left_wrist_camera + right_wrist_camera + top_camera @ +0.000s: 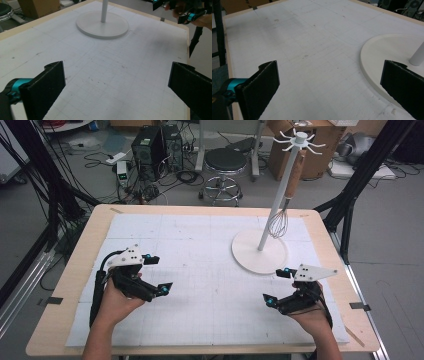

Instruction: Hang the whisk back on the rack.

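Observation:
A white stand point(260, 254) with a round base and a tall pole stands at the table's right rear; a metal whisk point(280, 222) with a wooden handle hangs from a hook at its top. My left gripper point(157, 274) hovers over the white mat at the left, open and holding nothing. My right gripper point(277, 286) sits just in front of the stand's base, also open and holding nothing. In the left gripper view the stand's base point(102, 24) lies far ahead between the wide-apart jaws. The right gripper view has the base point(387, 55) close by on the right.
A white gridded mat point(210, 270) covers most of the wooden table point(75, 265). Behind the table stand a black stool point(225, 170), computer towers point(152, 145), cardboard boxes and floor cables. Black frame legs rise at both sides.

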`<state>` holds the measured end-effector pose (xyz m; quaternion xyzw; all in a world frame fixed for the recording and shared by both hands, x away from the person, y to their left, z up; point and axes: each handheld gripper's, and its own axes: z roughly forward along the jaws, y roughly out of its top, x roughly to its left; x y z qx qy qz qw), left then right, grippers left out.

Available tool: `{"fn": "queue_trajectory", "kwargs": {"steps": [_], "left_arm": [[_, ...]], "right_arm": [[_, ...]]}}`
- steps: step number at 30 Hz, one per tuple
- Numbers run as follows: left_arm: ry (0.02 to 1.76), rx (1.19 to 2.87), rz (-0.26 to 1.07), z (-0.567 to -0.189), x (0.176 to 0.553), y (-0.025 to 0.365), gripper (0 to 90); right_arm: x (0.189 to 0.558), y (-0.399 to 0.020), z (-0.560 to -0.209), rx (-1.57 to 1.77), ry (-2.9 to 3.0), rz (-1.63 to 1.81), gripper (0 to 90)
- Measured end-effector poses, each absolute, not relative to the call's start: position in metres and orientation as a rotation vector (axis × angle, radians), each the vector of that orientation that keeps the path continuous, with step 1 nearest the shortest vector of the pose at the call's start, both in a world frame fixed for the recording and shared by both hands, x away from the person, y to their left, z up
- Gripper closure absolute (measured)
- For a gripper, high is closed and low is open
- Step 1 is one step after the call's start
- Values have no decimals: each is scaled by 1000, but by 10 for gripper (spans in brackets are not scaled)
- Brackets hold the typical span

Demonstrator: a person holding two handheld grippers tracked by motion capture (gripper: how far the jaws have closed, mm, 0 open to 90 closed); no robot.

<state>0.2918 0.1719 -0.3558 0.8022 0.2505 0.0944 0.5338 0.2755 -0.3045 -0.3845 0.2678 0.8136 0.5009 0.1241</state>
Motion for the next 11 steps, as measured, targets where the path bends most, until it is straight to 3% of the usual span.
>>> {"fn": "queue_trajectory", "kwargs": {"steps": [11], "left_arm": [[623, 1915, 202, -364, 294, 174, 17]], "right_arm": [[279, -303, -387, 792, 2385, 1452, 10]]}}
